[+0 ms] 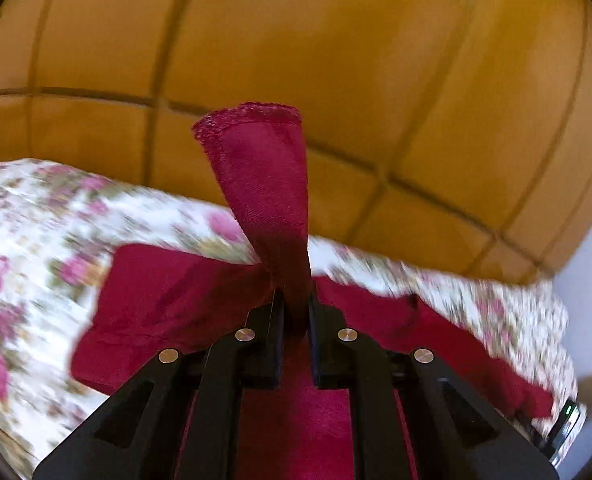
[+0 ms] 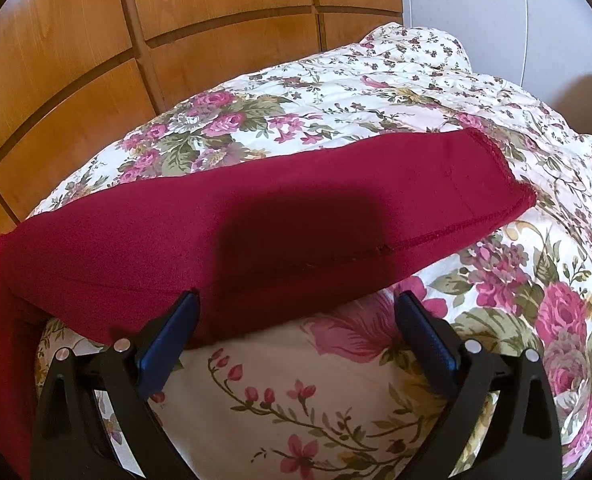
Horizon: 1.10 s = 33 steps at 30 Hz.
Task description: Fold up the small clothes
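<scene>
A dark red garment [image 2: 296, 208] lies spread on the flowered bedspread [image 2: 336, 400]. My left gripper [image 1: 296, 304] is shut on a fold of this red garment [image 1: 263, 184]. The pinched strip stands up past the fingers and ends in a lace-trimmed hem, while the rest of the cloth trails down onto the bed on both sides. My right gripper [image 2: 296, 304] stands open just above the bed. Its blue pads [image 2: 428, 336] sit either side of the garment's near edge without pressing on it, and its shadow falls on the cloth.
Wooden panelled wardrobe doors [image 2: 95, 60] rise close behind the bed. A white wall [image 2: 496, 8] shows at the right. The quilt bulges up toward the far right corner [image 2: 416, 52]. Part of a small device with a green light [image 1: 568, 412] shows at the right edge.
</scene>
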Each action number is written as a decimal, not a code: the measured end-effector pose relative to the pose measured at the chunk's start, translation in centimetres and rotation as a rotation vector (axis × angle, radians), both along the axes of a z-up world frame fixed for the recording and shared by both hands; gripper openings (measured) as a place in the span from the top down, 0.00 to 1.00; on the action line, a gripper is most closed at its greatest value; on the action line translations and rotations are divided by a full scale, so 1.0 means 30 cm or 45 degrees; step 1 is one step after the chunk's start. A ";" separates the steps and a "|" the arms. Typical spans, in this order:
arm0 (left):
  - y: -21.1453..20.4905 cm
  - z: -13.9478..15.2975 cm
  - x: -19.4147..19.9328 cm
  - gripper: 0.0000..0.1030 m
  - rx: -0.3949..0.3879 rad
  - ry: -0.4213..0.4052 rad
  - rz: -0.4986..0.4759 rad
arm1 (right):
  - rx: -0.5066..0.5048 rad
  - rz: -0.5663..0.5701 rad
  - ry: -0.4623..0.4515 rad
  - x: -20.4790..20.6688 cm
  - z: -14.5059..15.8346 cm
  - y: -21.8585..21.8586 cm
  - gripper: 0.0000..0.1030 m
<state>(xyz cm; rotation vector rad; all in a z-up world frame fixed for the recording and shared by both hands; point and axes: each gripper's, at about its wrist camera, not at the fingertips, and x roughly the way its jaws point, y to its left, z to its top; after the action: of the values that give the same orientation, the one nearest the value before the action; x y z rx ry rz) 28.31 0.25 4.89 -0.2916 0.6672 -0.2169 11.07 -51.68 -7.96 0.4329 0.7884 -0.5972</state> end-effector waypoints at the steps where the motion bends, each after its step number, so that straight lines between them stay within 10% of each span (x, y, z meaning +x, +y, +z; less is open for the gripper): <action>1: -0.035 -0.032 0.002 0.92 0.022 0.007 -0.020 | 0.001 0.000 -0.002 0.001 0.000 0.000 0.05; 11: -0.478 -0.228 0.015 0.90 0.226 0.095 -0.228 | -0.002 0.000 -0.003 0.002 -0.001 0.001 0.04; 15: -0.529 -0.260 -0.031 0.29 0.239 0.076 -0.327 | -0.003 0.000 -0.004 0.008 -0.001 0.002 0.04; 19: -0.479 -0.253 -0.123 0.29 0.283 -0.019 -0.353 | 0.000 0.000 -0.006 0.001 -0.002 0.000 0.04; 24: -0.253 -0.248 -0.144 0.29 0.295 -0.046 -0.161 | 0.001 0.000 -0.008 0.002 -0.002 0.000 0.04; 29: 0.018 -0.346 -0.015 0.29 0.407 0.151 0.244 | -0.001 -0.001 -0.007 -0.001 -0.003 0.000 0.04; 33: 0.154 -0.414 0.022 0.33 0.236 0.267 0.312 | -0.002 -0.001 -0.007 0.001 -0.003 0.001 0.04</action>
<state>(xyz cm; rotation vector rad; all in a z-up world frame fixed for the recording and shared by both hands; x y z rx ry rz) 28.98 4.88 -7.53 -0.2170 0.8455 0.1111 11.10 -51.65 -8.06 0.4333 0.7828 -0.5970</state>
